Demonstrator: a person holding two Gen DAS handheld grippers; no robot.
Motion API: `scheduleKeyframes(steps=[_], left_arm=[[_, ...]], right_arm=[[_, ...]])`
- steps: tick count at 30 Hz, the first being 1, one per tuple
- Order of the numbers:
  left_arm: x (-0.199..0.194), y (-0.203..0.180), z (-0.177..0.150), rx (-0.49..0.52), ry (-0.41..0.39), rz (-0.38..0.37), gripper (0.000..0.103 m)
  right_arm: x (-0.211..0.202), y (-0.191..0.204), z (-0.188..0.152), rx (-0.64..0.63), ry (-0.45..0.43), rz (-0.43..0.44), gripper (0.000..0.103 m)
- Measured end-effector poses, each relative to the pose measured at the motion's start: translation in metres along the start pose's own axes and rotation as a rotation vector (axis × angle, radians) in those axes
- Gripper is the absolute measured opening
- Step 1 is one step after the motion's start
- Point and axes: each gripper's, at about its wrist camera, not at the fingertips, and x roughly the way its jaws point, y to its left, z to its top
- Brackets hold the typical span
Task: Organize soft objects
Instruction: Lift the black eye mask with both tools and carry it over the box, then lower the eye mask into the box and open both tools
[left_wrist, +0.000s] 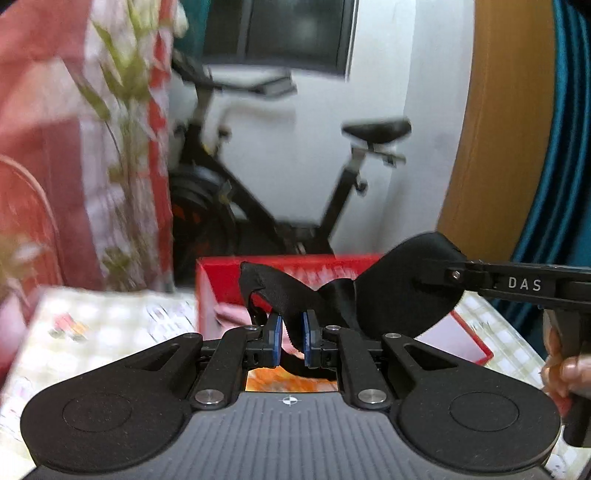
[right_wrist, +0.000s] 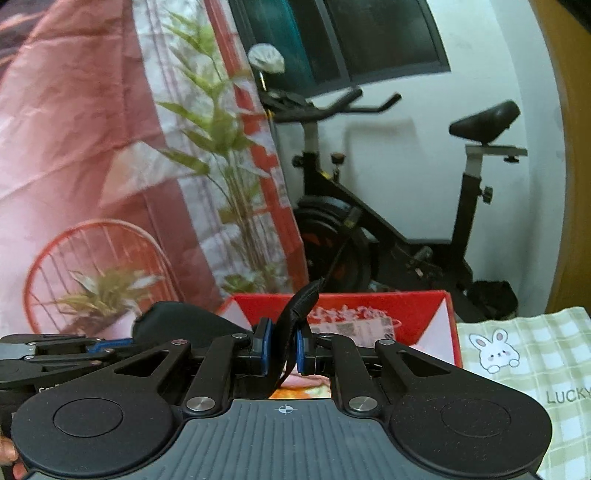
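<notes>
**Two claws hold one black mask**

The left gripper (left_wrist: 291, 338) pinches the strap of the black eye mask (left_wrist: 402, 288); the right gripper (right_wrist: 284, 349) pinches its other side tight; the mask hangs in the air between them, above the red box (right_wrist: 417, 306) on the checked cloth (right_wrist: 524, 369).

A box (right_wrist: 417, 314) sits on the worktop (right_wrist: 524, 369), an exercise bike (right_wrist: 369, 229) behind it and a curtain (right_wrist: 92, 147) to its left. The eye mask (left_wrist: 399, 288) hangs before the box, apparently stretched between both claws.
</notes>
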Motion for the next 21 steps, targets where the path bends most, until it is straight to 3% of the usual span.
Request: scheduleKeyframes(steps=[4,11,21], left_arm=[[0.033,-0.002,-0.003,0.005,0.119,-0.027,0.012],[0.063,-0.003,-0.016,0.011,0.242,-0.034,0.012],[0.069,-0.008,-0.023,0.048,0.281,-0.041,0.012]], right_arm=[[0.026,-0.009,-0.01,0.013,0.097,-0.031,0.012],[0.053,-0.03,-0.043,0.115,0.221,-0.055,0.012],[0.06,-0.027,-0.053,0.082,0.261,-0.062,0.012]])
